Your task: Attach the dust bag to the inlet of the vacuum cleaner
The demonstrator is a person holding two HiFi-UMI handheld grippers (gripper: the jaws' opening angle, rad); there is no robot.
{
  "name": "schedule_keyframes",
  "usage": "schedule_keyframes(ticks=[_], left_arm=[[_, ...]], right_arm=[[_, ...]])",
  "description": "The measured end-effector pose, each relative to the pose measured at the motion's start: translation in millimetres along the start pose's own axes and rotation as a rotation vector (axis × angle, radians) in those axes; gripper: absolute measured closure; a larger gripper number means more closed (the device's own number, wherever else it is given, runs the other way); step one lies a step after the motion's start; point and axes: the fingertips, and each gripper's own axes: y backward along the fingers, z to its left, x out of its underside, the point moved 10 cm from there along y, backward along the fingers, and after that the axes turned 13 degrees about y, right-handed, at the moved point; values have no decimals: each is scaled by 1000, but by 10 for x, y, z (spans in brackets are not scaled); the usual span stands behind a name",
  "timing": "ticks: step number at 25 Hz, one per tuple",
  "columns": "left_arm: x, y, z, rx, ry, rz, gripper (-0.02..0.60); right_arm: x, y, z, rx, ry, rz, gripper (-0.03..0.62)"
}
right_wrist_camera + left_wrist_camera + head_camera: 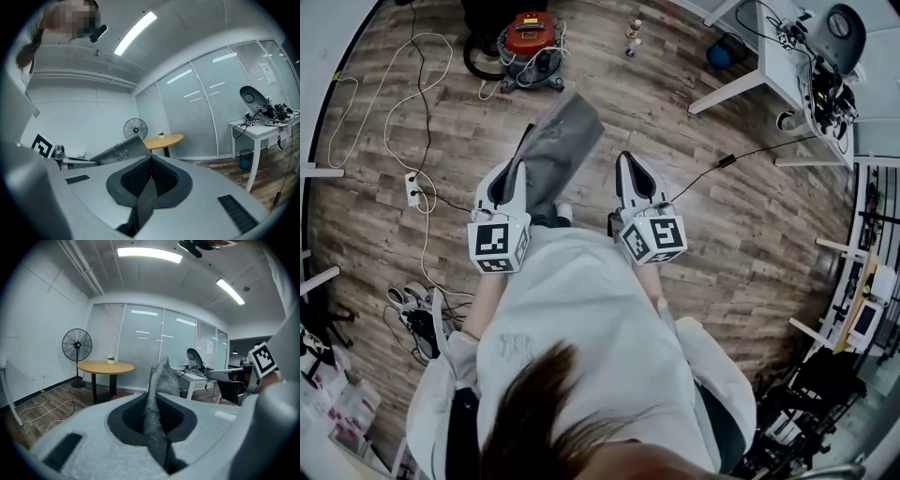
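The grey dust bag (558,145) hangs out in front of me, its near edge pinched in my left gripper (518,169). In the left gripper view the bag's woven fabric (158,380) stands up between the pads, with the left gripper (156,397) shut on it. My right gripper (626,159) is held level beside it, to the right, shut with nothing in it. In the right gripper view the right gripper (150,158) has its pads pressed together, and the bag (119,151) shows off to the left. The red-topped vacuum cleaner (530,45) stands on the floor farther ahead.
White cables (422,112) and a power strip (412,188) trail over the wood floor at left. A white desk (773,70) with equipment is at the far right, a blue ball (719,56) beside it. A round wooden table (105,366) and a standing fan (77,345) are by the glass wall.
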Motion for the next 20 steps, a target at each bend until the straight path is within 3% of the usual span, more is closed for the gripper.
schedule_keyframes(ticks=[10,20], left_arm=[[-125,-458,187,8,11,31,545],[-789,-1217,769,42,-24,19,545]], right_arm=[[5,-386,-296,40,-30,11,592],[-323,-1343,-385,73,-48,-21,592]])
